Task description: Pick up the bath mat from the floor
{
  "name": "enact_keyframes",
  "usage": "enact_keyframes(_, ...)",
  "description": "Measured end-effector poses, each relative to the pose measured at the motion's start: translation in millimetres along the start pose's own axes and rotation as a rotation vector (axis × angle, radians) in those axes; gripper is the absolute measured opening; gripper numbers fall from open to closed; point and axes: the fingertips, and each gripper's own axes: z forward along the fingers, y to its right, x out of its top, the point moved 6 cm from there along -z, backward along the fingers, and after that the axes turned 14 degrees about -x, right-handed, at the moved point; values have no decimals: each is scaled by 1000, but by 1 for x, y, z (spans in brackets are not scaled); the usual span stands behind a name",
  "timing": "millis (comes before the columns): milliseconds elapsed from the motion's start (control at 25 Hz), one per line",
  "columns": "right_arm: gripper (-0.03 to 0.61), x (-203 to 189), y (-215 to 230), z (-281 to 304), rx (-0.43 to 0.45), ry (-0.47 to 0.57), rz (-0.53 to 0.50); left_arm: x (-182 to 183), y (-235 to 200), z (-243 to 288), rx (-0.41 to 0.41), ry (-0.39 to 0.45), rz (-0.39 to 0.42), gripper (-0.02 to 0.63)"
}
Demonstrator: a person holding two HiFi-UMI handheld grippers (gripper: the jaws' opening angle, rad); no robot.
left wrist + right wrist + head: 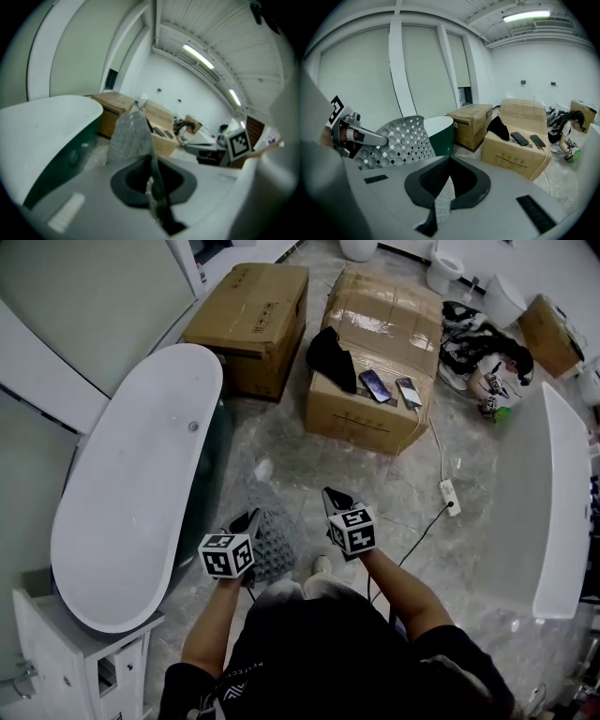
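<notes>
Bright, even indoor light, cast from ceiling strip lamps (pixel 525 16) high above the bathtub (pixel 131 493). Soft, short shadows on the floor beside the bathtub; mild sheen along its white rim. Sharp in the head view, with lines bending toward the corners. Strong fisheye curve and black vignette in both gripper views. Left gripper view softer overall, perhaps from motion; bath mat (pixel 129 136) right of the bathtub smeared. Right gripper view crisp past the bathtub, blurred only nearest the lens.

Marble floor (pixel 403 486) — white bathtub (pixel 131 493), cardboard boxes (pixel 251 317)
</notes>
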Motion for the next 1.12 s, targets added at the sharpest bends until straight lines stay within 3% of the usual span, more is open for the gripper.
enact_keyframes(400,-2,27,-20,-11,13,53,22,27,20,-15,-76,38,36,14)
enact_keyframes(720,-2,34,-24,-20,-8,81,63,33,24,-21,-85,81,-2,14)
enact_keyframes(1120,-2,32,-28,-29,-11,93,84,36,35,-20,-104,82,27,14)
